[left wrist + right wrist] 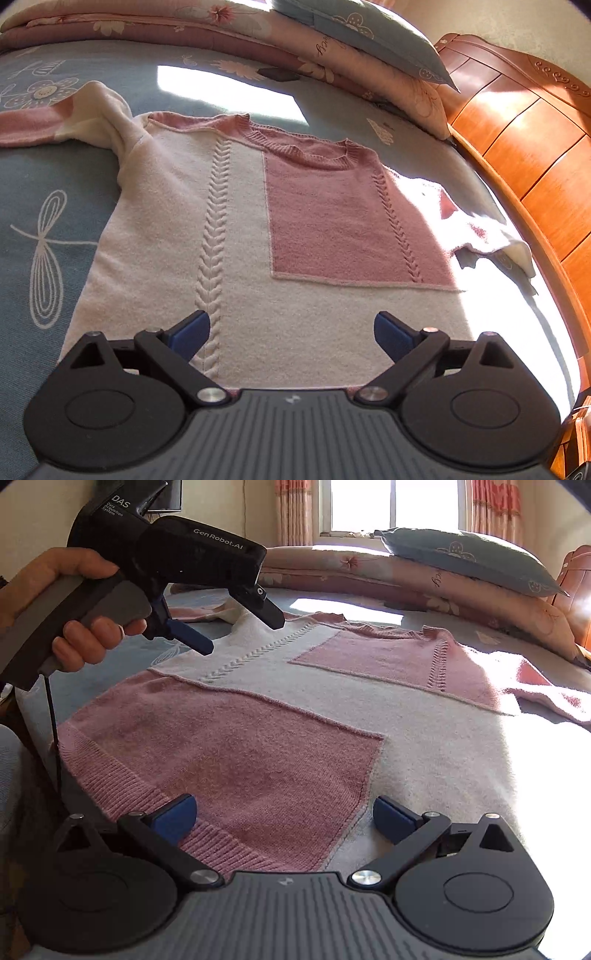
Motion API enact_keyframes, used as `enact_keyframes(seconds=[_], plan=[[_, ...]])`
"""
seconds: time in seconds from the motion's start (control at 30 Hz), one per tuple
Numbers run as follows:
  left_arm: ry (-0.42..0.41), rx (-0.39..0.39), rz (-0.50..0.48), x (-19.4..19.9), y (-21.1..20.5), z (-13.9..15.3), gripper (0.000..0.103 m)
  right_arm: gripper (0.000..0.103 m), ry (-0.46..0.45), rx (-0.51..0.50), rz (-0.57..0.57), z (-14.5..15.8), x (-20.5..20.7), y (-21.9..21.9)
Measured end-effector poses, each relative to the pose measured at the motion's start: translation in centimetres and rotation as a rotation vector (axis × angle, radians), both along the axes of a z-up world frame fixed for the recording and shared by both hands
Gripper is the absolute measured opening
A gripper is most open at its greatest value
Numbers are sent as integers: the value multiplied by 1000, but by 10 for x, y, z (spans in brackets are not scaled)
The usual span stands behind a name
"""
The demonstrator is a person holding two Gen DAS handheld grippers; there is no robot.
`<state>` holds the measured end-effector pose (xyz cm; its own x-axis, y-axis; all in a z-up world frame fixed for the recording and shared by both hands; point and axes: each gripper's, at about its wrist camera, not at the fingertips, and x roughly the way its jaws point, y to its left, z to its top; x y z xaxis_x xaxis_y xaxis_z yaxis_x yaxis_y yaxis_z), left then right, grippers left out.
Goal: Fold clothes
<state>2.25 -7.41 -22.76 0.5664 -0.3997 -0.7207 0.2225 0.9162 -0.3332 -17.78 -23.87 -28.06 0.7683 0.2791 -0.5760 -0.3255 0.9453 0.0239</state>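
Observation:
A cream and pink knit sweater [240, 229] lies spread flat on the bed, neckline away from me, one sleeve out to the left [40, 127] and the other crumpled at the right [491, 236]. My left gripper [291, 334] hovers open over the cream lower part, nothing between its blue pads. In the right wrist view the sweater [424, 731] fills the middle, and my right gripper [284, 818] stands open just above its pink ribbed hem [122, 775]. The left gripper [243, 633], held by a hand [74, 627], hangs open above the sweater's far left shoulder.
The bed has a blue sheet with white flower prints [48, 243]. Folded pink quilts [369, 572] and a blue pillow [461, 557] lie along the far side. A wooden headboard [532, 155] runs down the right. A bright window [391, 502] sits behind.

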Motion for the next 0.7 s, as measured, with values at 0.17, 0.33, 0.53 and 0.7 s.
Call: enact_keyframes(seconds=[0.17,0.33,0.53,0.7], plan=[[-7,-71,-45,30,4,-15,95,103,-31,85,-39,2,0,-9],[44,-163,-74,41,18,-35,95,103,-8,199,-189,21,12,-33],[69,-246,-79,54,31,-39,96,103,8,342,-387,69,62,-82],[61,-262,-89,52,36,-41,96,103,92,492,-464,70,133,-112]])
